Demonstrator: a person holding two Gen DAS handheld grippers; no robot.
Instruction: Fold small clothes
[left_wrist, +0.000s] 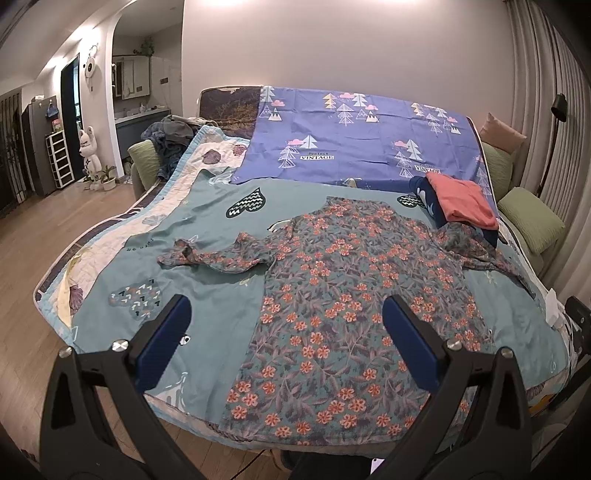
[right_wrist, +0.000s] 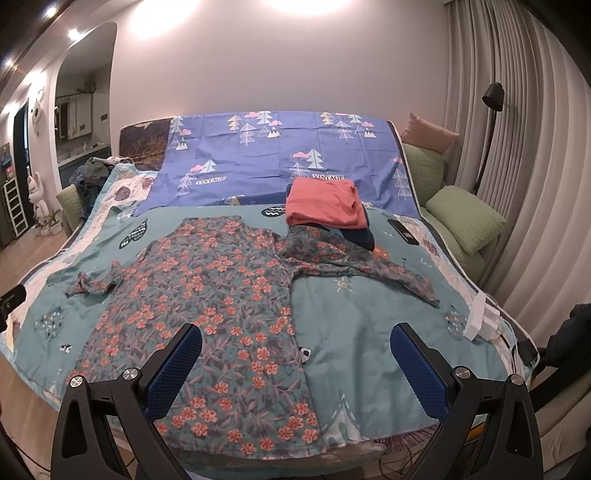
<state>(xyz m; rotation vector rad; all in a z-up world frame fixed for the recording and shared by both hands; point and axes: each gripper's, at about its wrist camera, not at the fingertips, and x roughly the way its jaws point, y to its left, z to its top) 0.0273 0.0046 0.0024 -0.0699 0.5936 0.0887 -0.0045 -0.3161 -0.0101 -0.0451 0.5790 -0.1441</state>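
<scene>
A floral long-sleeved garment (left_wrist: 343, 295) lies spread flat on the teal bedcover (left_wrist: 207, 236), its hem at the near edge. Its left sleeve (left_wrist: 210, 254) is crumpled; its right sleeve (left_wrist: 480, 247) stretches to the right. It also shows in the right wrist view (right_wrist: 214, 295). My left gripper (left_wrist: 284, 332) is open and empty, above the garment's lower left part. My right gripper (right_wrist: 295, 358) is open and empty, above the garment's lower right edge. A folded pink garment (right_wrist: 323, 203) sits on folded dark blue clothes (right_wrist: 364, 236) at the back right.
A purple sheet with tree prints (right_wrist: 280, 155) covers the back of the bed. A dark phone (right_wrist: 402, 229) and a white charger block (right_wrist: 480, 317) lie on the right side. Green cushions (right_wrist: 465, 218) sit to the right, a clothes pile (left_wrist: 170, 136) to the left.
</scene>
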